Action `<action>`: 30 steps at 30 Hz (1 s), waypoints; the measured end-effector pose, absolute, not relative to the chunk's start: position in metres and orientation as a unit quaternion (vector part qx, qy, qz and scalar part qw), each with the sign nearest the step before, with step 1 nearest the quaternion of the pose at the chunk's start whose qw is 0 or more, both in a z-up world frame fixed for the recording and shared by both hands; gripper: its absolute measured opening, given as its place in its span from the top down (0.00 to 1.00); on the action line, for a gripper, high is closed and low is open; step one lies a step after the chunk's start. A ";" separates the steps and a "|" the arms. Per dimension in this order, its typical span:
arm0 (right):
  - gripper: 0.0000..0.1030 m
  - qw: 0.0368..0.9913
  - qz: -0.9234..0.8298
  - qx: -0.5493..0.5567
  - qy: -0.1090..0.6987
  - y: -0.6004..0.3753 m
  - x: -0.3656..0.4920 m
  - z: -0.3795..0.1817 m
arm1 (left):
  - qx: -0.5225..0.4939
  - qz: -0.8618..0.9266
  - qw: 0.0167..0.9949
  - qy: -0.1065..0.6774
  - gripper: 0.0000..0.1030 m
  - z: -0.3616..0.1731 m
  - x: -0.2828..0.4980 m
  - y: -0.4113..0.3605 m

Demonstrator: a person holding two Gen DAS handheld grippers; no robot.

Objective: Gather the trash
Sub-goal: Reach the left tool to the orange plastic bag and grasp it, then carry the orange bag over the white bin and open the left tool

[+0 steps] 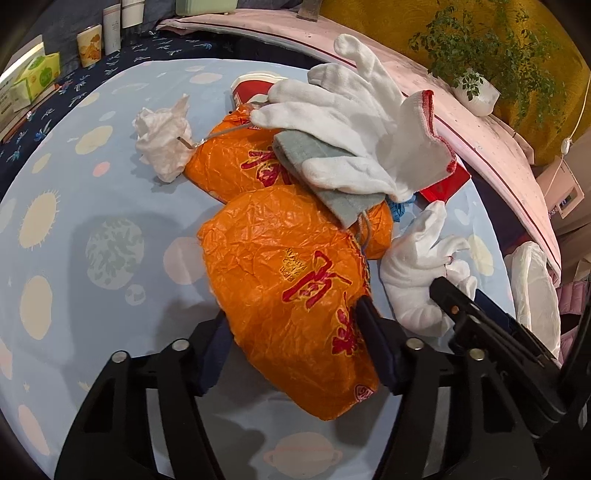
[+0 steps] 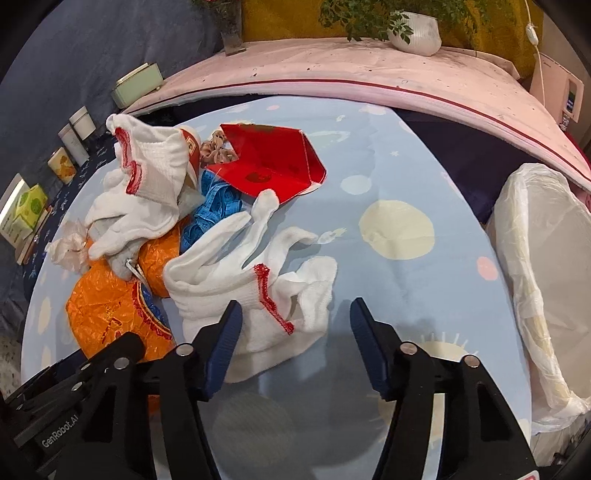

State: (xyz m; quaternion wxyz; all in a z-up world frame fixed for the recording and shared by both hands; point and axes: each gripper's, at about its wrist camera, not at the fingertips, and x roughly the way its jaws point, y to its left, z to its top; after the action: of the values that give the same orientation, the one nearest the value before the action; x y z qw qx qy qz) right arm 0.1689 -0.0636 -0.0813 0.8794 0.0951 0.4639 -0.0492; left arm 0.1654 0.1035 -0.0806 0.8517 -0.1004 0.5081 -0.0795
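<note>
The left gripper's (image 1: pixel 295 343) jaws stand half-wide on either side of the near orange bag (image 1: pixel 291 273), a crumpled plastic packet with red characters; both blue pads lie against its crinkled sides, though whether they truly press it I cannot tell. The right gripper's (image 2: pixel 295 334) jaws stand about as wide, pointing down at the tabletop (image 2: pixel 424 288). The left pad sits over the cuff end of a white glove (image 2: pixel 251 266) with red stitching, the right pad over bare cloth, so nothing is clamped.

Just beyond the near orange bag lies a second orange bag (image 1: pixel 236 162), touching it. A grey cloth (image 1: pixel 325 173) drapes across both, and another white glove (image 1: pixel 354 122) lies on top of that with its fingers spread. A crumpled white tissue (image 1: pixel 162 140) sits against the second bag on the side toward the far left edge. Behind the gloves, toward the far edge, lie a folded red card box (image 2: pixel 273 166), a blue tangle of ribbon (image 2: pixel 214 206) and a brown patterned scrunchie (image 2: pixel 218 147).

The tabletop wears a pale blue cover printed with planets. Off its right edge stands a bin lined with a white bag (image 2: pixel 543 266). Past the far edge, a pink ledge (image 2: pixel 369 70) carries a potted plant (image 2: pixel 413 26).
</note>
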 end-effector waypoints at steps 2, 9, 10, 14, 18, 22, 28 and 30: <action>0.62 0.881 -0.038 0.089 0.463 -0.057 0.169 -0.081 | -0.104 -0.088 0.850 0.509 0.53 -0.080 0.164 0.103; 0.91 0.886 -0.021 0.078 0.457 -0.050 0.158 -0.075 | -0.105 -0.104 0.849 0.507 0.69 -0.073 0.154 0.095; 0.92 0.887 -0.017 0.084 0.453 -0.052 0.155 -0.071 | -0.104 -0.107 0.850 0.505 0.71 -0.070 0.152 0.094; 0.92 0.897 -0.017 0.086 0.434 -0.059 0.140 -0.054 | -0.093 -0.119 0.856 0.494 0.75 -0.056 0.141 0.086; 0.92 0.908 -0.024 0.092 0.407 -0.072 0.126 -0.030 | -0.082 -0.135 0.864 0.479 0.75 -0.038 0.131 0.073; 0.92 0.920 -0.039 0.096 0.378 -0.091 0.113 -0.005 | -0.067 -0.154 0.872 0.459 0.75 -0.017 0.121 0.053; 0.92 0.933 -0.075 0.104 0.337 -0.135 0.087 0.029 | -0.040 -0.192 0.879 0.434 0.75 0.012 0.112 0.010; 0.92 0.935 -0.092 0.108 0.327 -0.154 0.078 0.038 | -0.033 -0.210 0.878 0.429 0.75 0.020 0.111 -0.008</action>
State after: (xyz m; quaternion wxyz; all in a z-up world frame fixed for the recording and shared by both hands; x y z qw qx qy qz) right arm 0.0782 -0.1538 0.0383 0.9345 0.1078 0.3265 -0.0915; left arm 0.1106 -0.0084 0.0202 0.8780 -0.0325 0.4288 -0.2104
